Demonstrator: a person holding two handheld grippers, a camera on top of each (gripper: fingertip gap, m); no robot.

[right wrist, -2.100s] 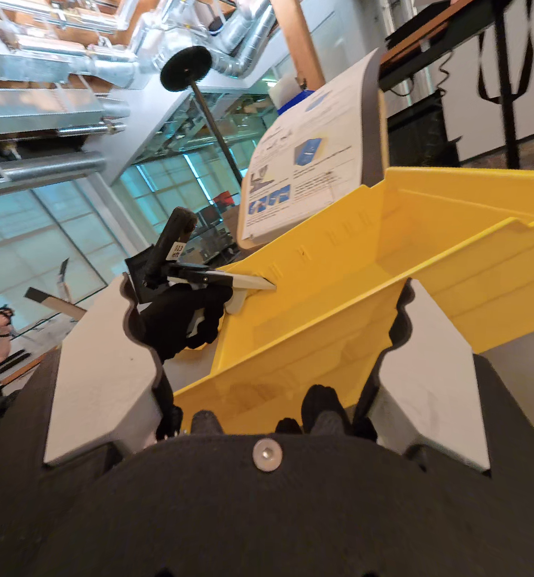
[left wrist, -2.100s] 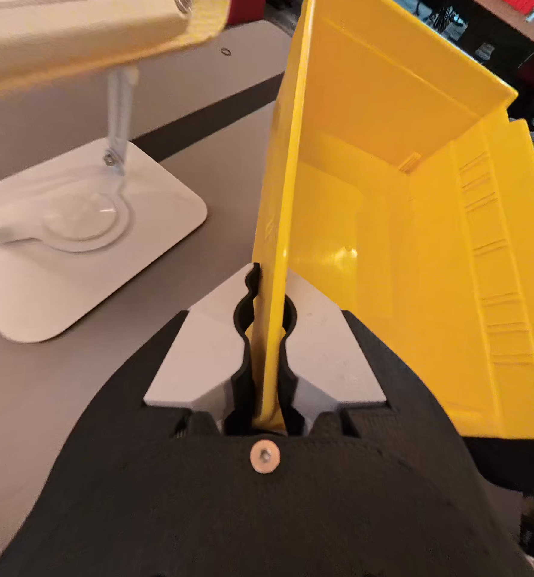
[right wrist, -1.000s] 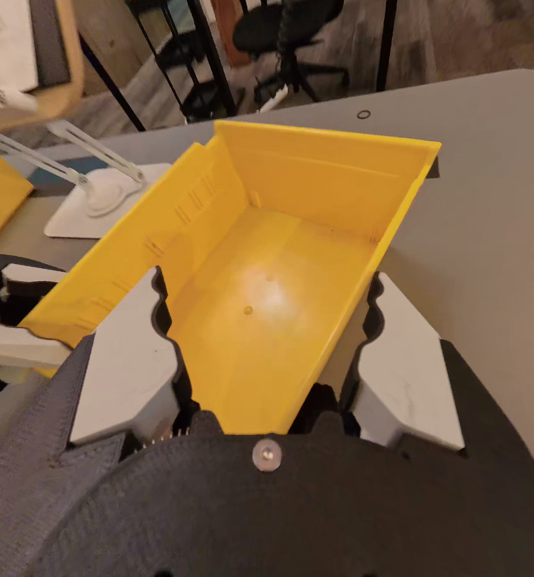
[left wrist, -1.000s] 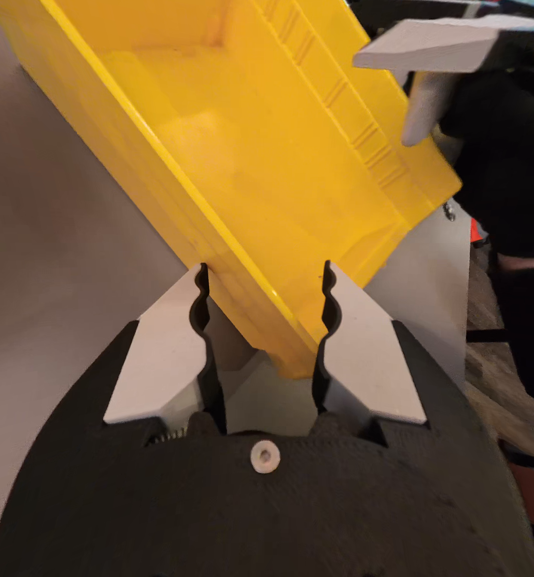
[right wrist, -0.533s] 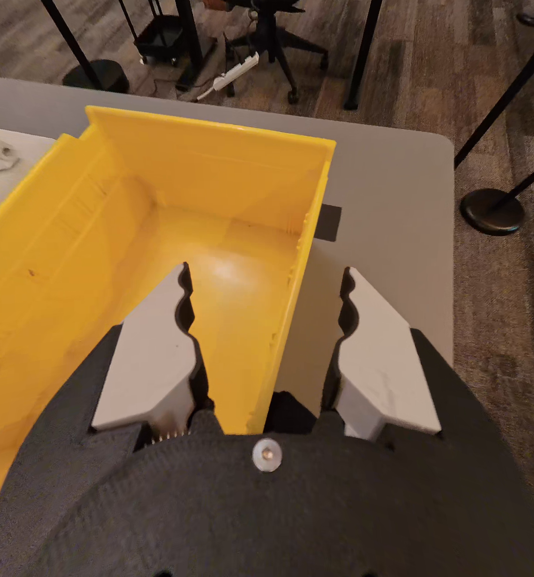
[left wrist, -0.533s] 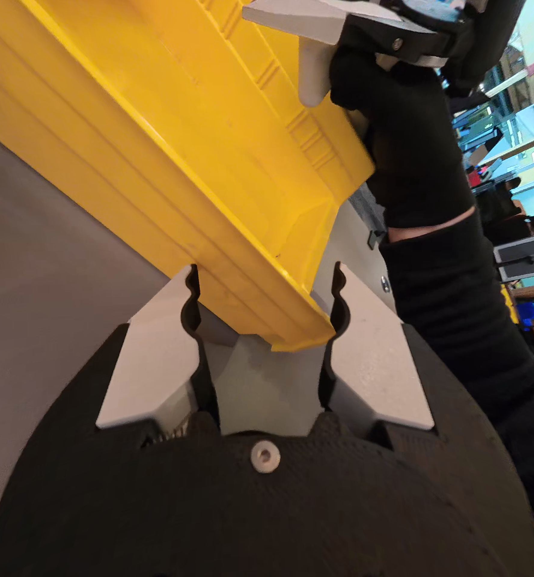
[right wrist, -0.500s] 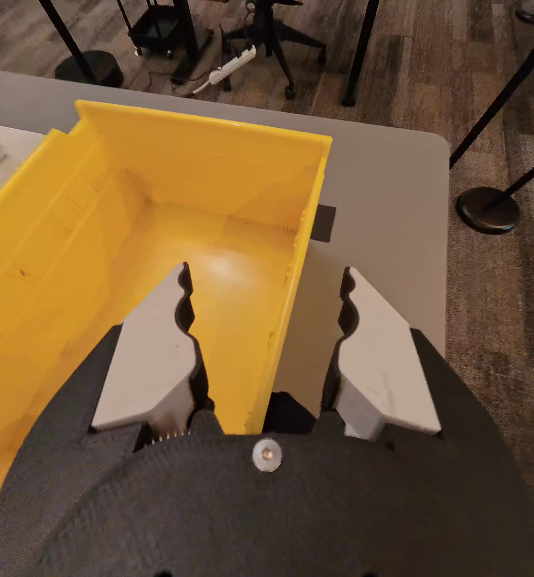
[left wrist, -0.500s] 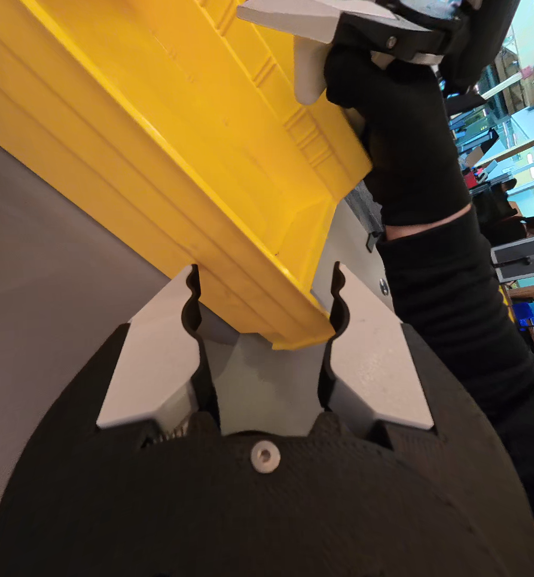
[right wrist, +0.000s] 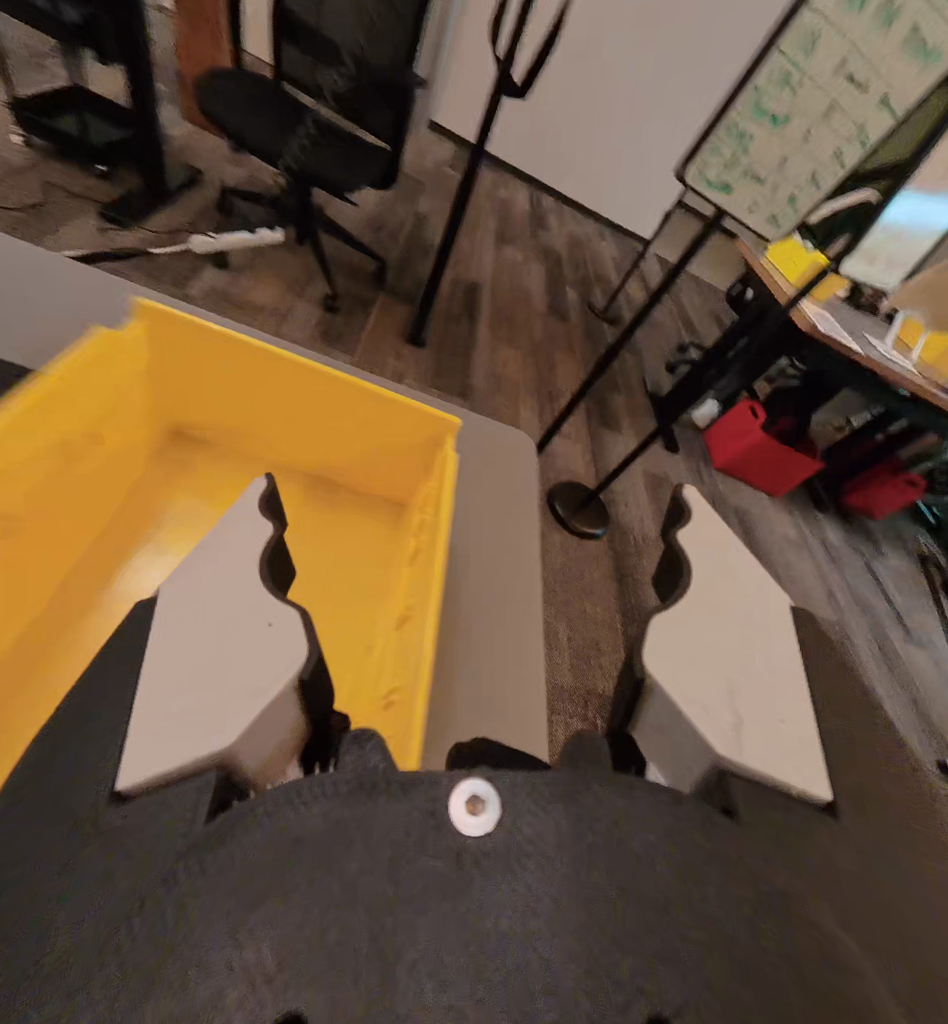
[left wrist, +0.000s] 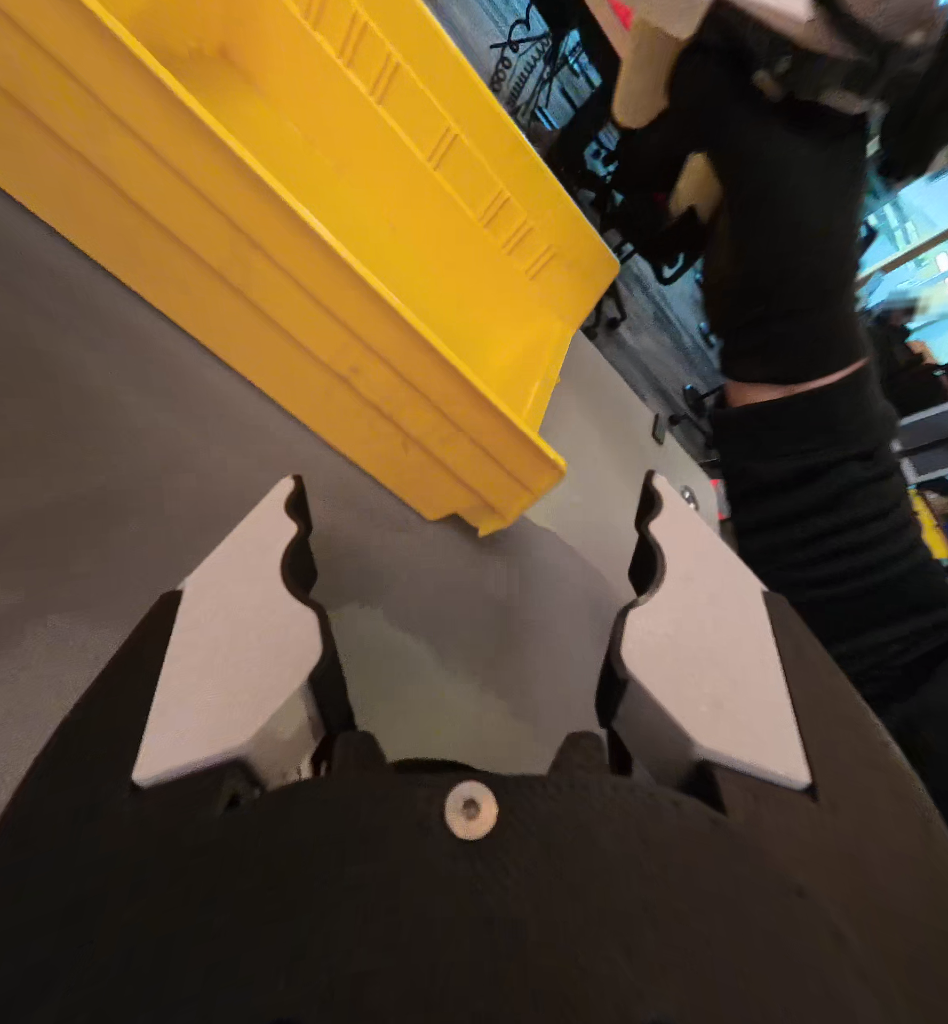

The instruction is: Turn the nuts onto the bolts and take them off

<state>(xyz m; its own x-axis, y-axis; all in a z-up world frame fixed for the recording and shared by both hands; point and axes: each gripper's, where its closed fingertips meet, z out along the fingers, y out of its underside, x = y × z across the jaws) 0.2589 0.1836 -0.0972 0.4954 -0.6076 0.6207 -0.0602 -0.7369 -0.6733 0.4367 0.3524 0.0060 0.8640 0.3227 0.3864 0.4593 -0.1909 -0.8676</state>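
Our left gripper has let go of the yellow bin wall it pinched 2.1 s ago; its jaws stand spread and empty, low over the grey table, the bin's corner just ahead. Our right gripper is also spread wide and empty, tilted down above the bin's right wall near the table's right edge. The bin's long axis runs away from us. We see no nuts or bolts.
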